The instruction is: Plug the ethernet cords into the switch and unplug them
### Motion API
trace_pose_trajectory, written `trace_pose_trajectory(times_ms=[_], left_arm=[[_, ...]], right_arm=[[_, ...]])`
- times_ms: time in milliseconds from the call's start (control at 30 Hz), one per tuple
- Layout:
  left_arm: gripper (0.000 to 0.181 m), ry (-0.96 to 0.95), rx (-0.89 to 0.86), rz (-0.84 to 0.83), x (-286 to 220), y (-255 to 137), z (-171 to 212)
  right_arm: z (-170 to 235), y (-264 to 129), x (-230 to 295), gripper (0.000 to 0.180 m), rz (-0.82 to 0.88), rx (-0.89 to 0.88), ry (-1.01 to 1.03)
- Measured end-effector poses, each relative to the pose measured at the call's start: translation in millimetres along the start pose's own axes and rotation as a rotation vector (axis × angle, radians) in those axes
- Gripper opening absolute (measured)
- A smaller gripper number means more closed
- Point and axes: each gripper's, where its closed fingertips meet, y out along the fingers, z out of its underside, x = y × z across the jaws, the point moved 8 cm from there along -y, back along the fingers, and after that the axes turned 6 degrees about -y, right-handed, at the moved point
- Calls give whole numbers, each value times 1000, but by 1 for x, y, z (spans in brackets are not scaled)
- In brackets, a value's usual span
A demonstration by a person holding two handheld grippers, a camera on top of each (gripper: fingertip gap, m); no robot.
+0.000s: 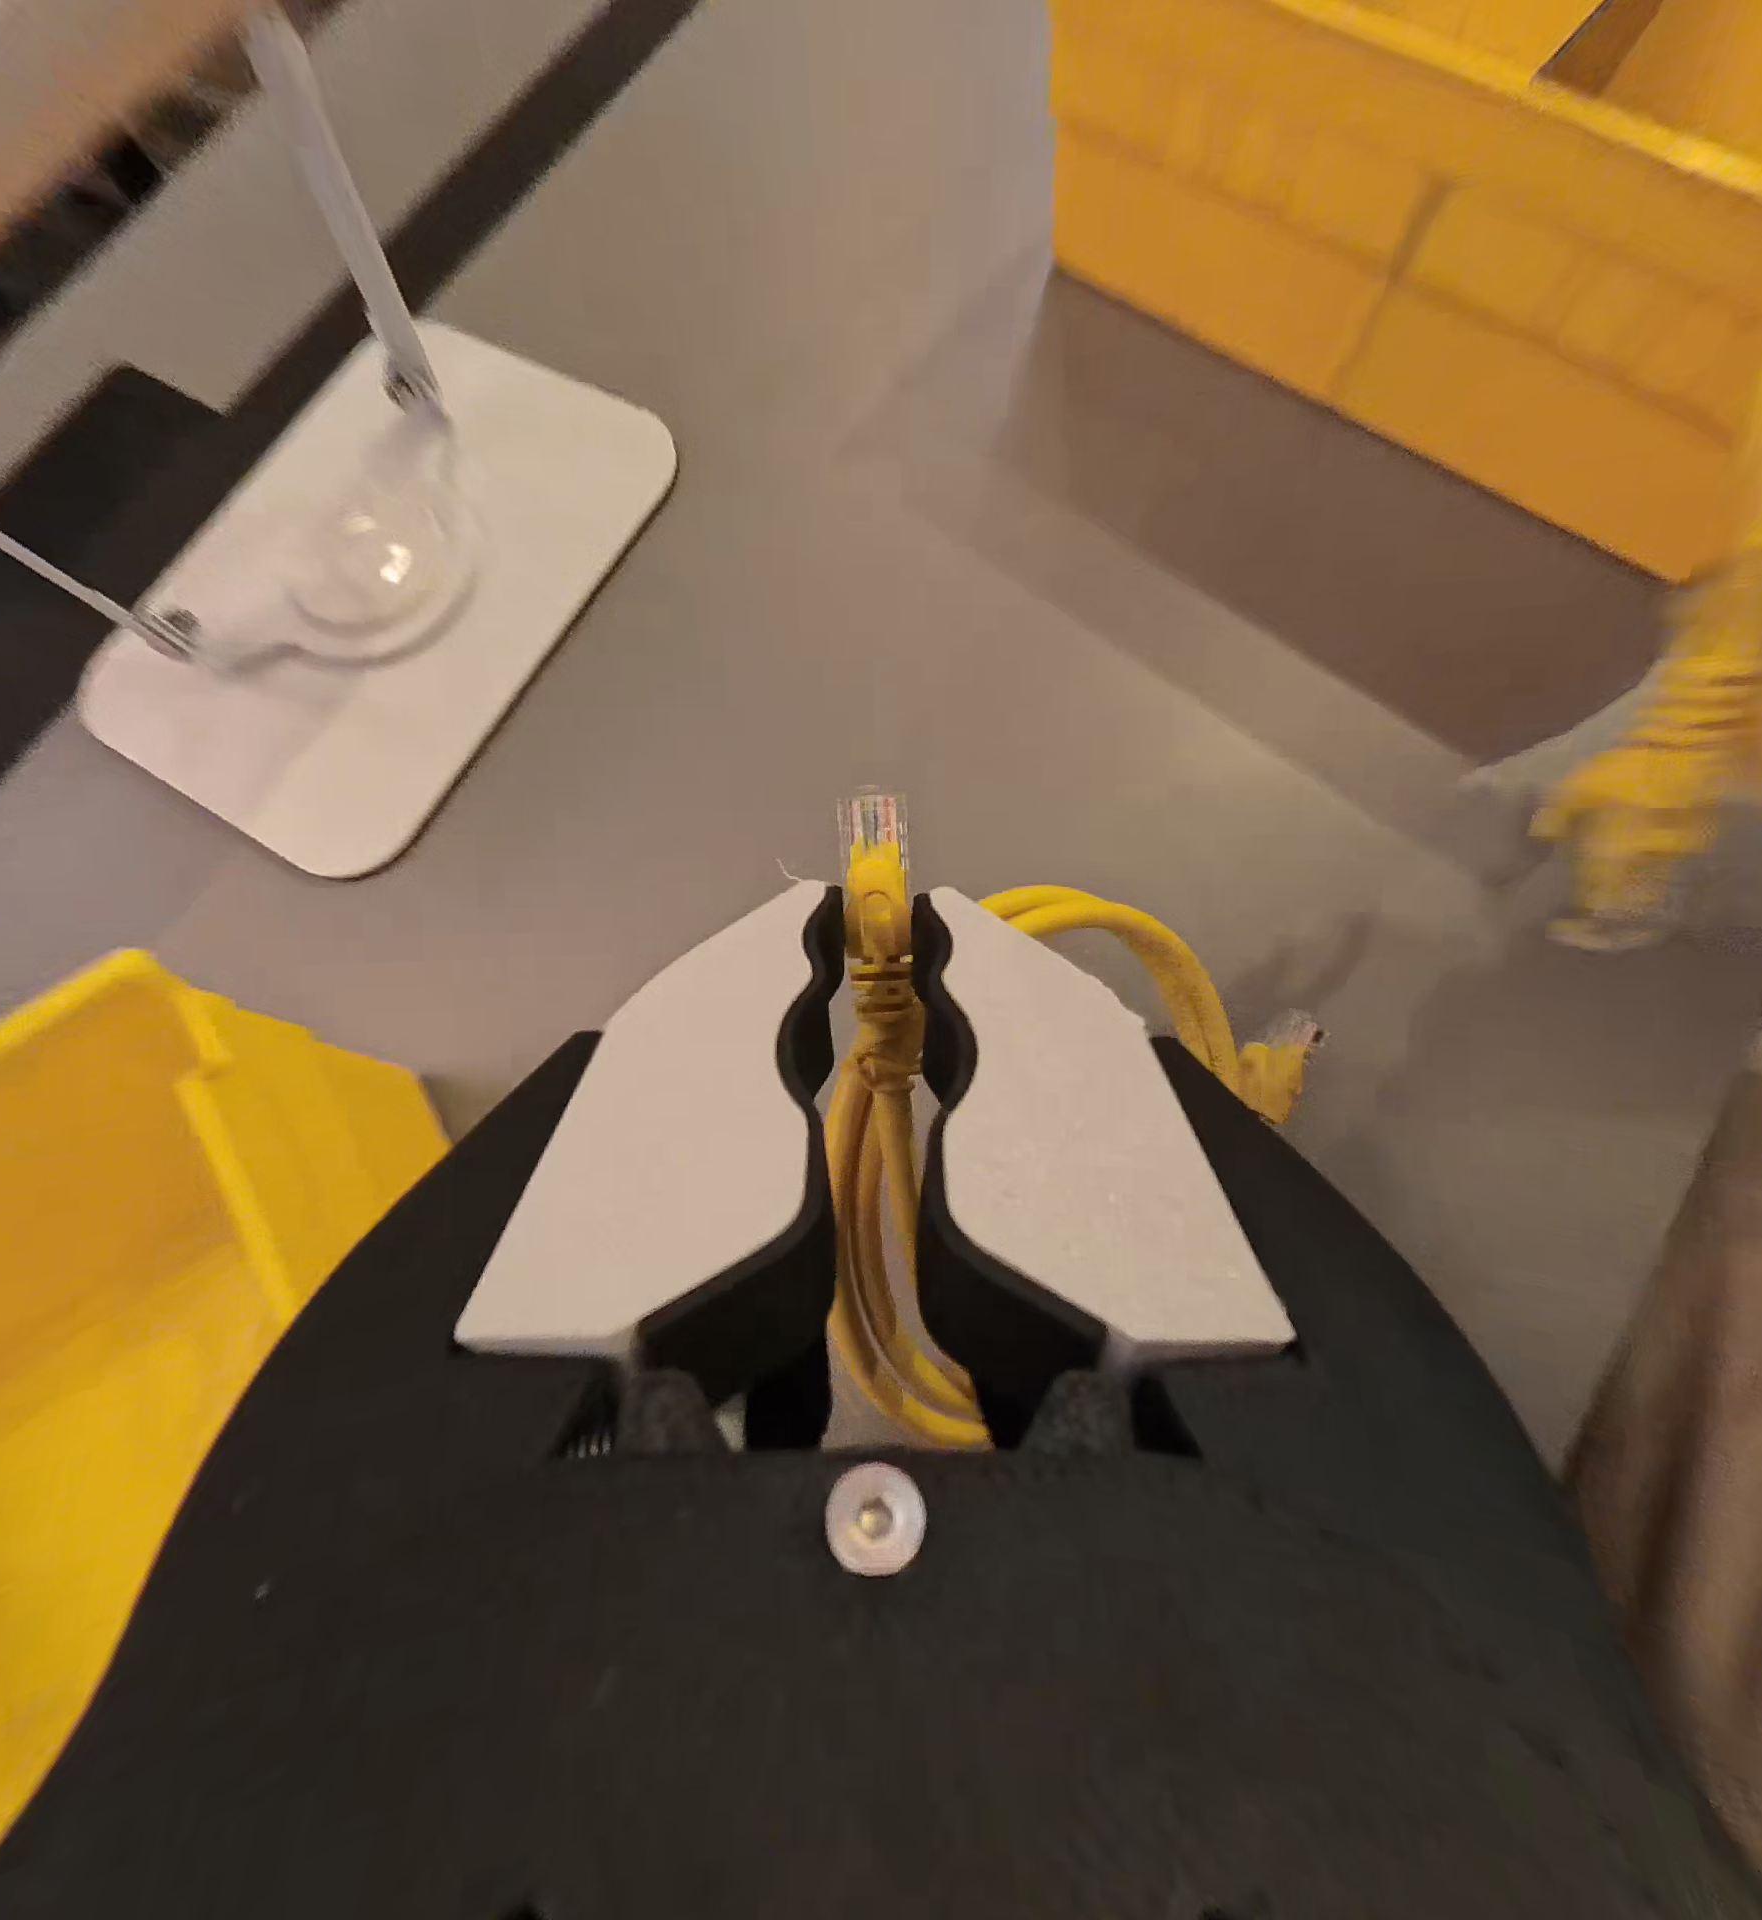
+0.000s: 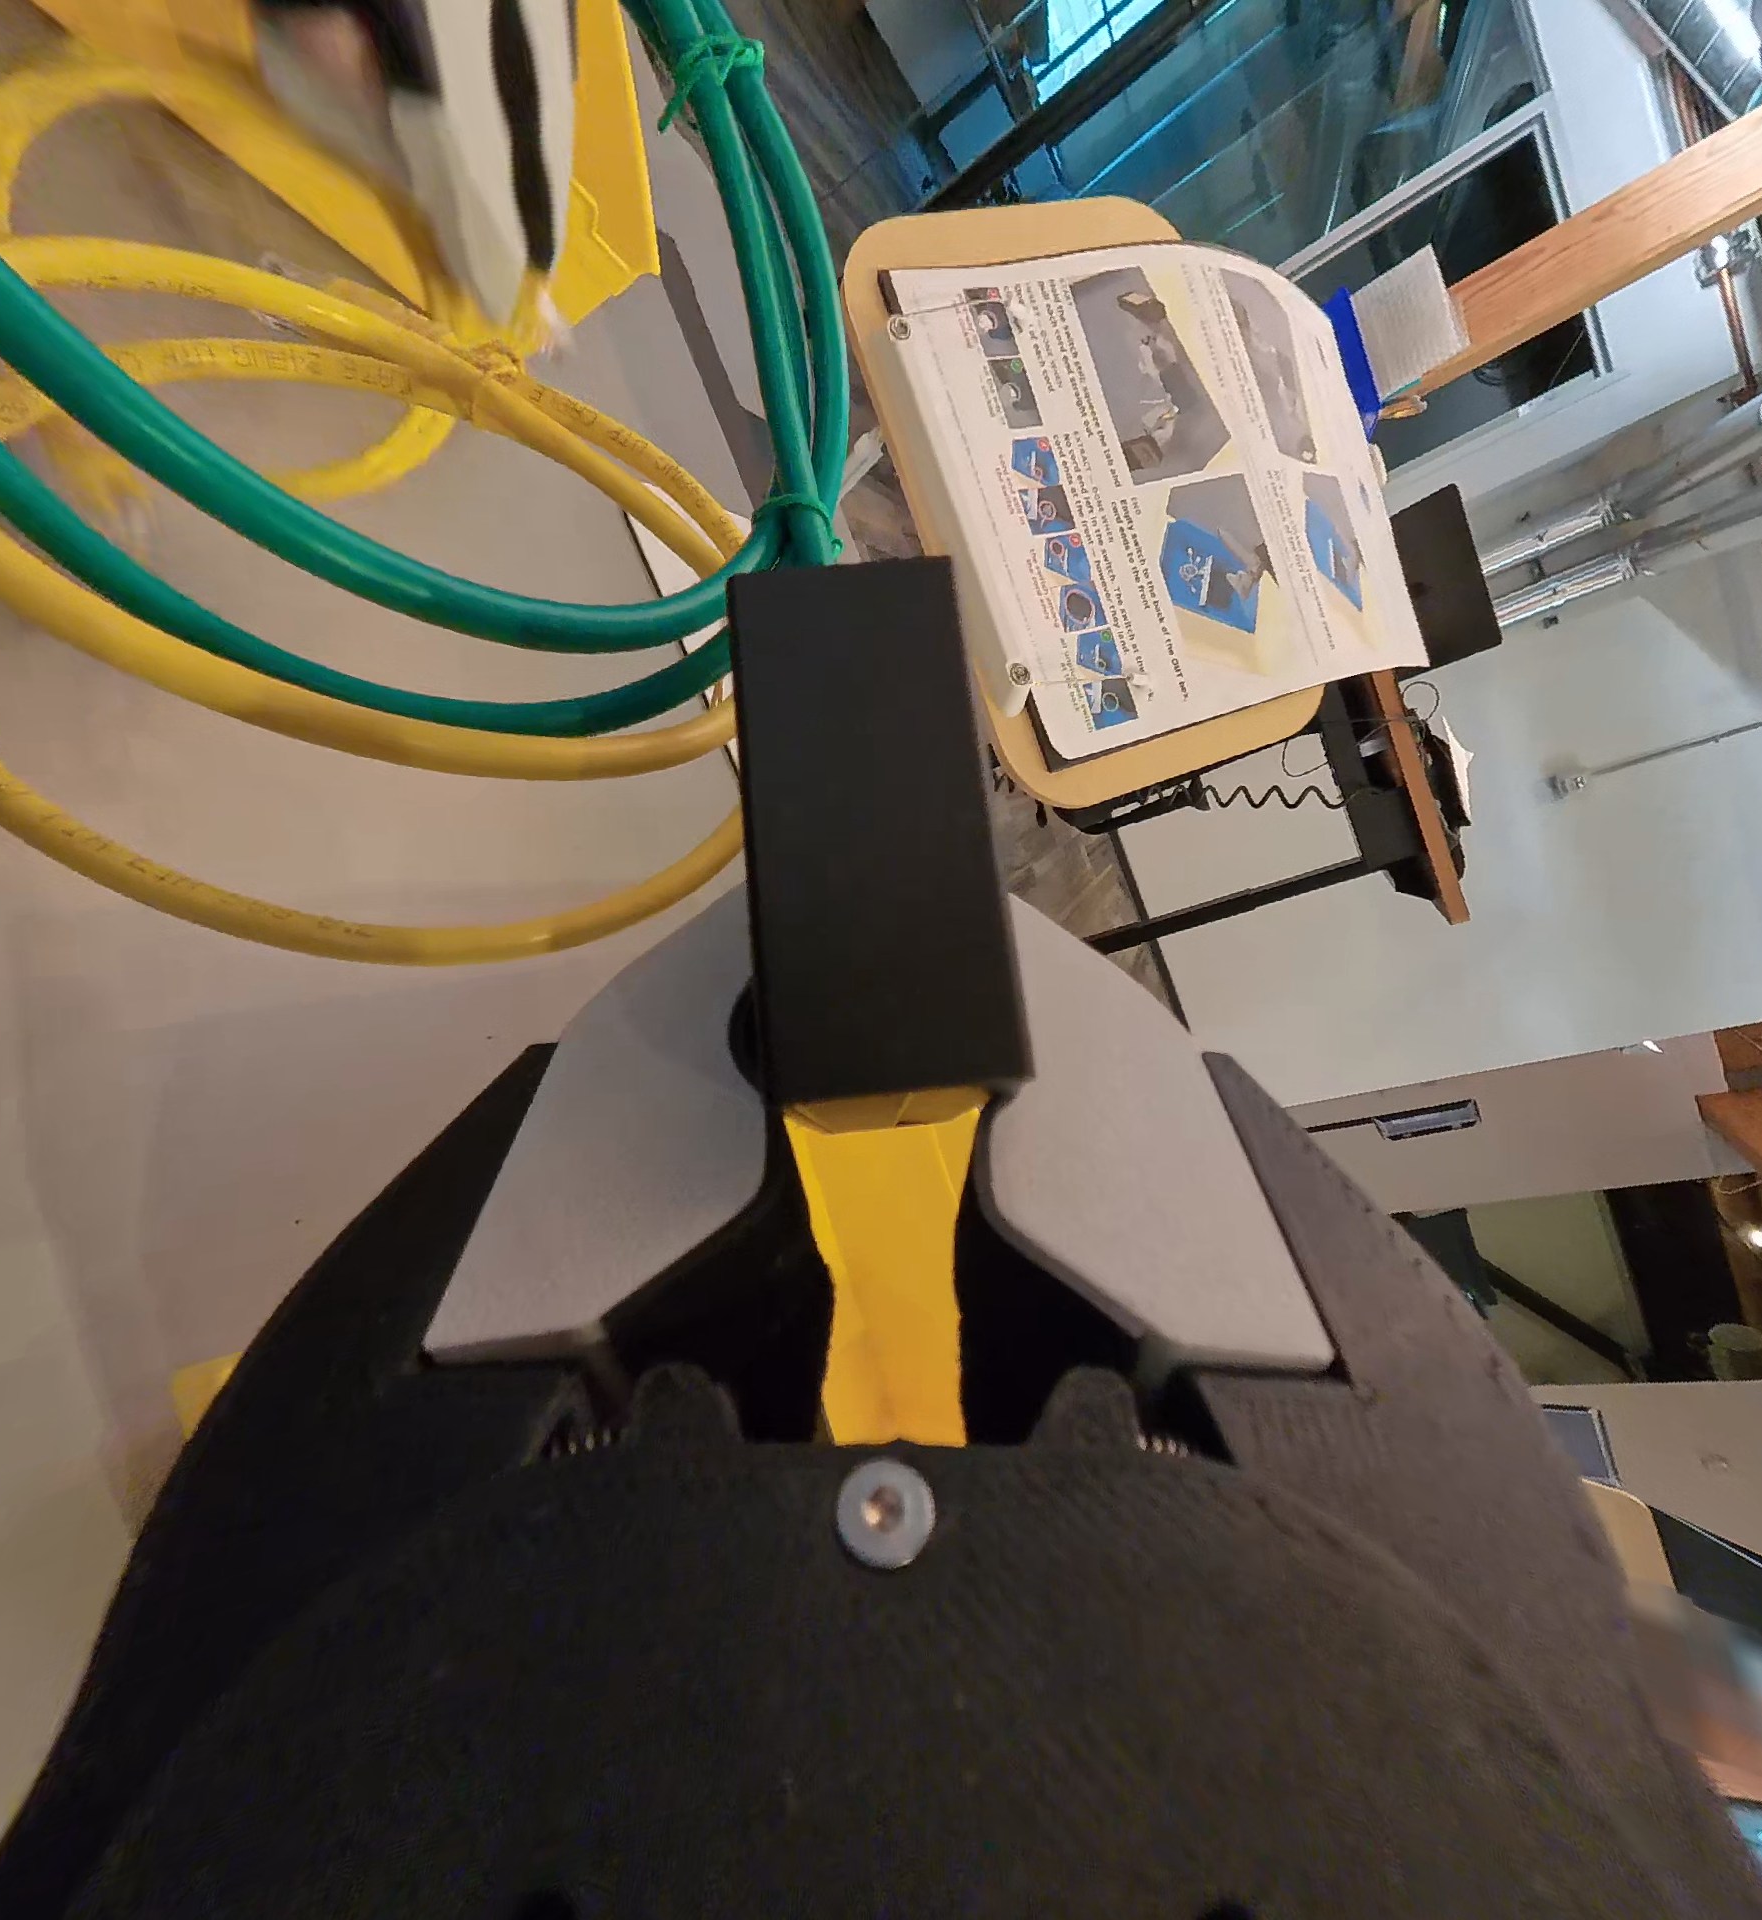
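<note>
In the left wrist view, my left gripper (image 1: 877,914) is shut on a bundled yellow ethernet cord (image 1: 882,1122) just behind its clear plug (image 1: 872,823), which sticks out past the fingertips above the grey table. The cord's other plug (image 1: 1284,1049) hangs at the right. In the right wrist view, my right gripper (image 2: 872,997) is shut on the black switch (image 2: 856,810), held in the air and turned on its side. Green cords (image 2: 337,561) and yellow cords (image 2: 357,935) run to its far end. The left gripper (image 2: 472,156) shows blurred at the top left there.
A yellow bin (image 1: 1376,239) stands at the back right and another (image 1: 77,1299) at the near left. A white stand base (image 1: 389,603) with a clear holder is at the left. Blurred yellow cords (image 1: 1687,769) hang at the right. A board with an instruction sheet (image 2: 1147,488) stands beyond the switch. The gap from one gripper's tips to the other's is roughly 25 cm.
</note>
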Motion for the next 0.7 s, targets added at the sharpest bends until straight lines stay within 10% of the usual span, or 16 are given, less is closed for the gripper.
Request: trace_pose_trajectory(times_ms=[333, 700], left_arm=[[12, 337, -105, 165, -49, -137, -62], [12, 505, 155, 531, -133, -70, -84]], right_arm=[[-2, 15, 12, 31, 29, 68, -137], [-43, 21, 24, 31, 72, -89, -244]])
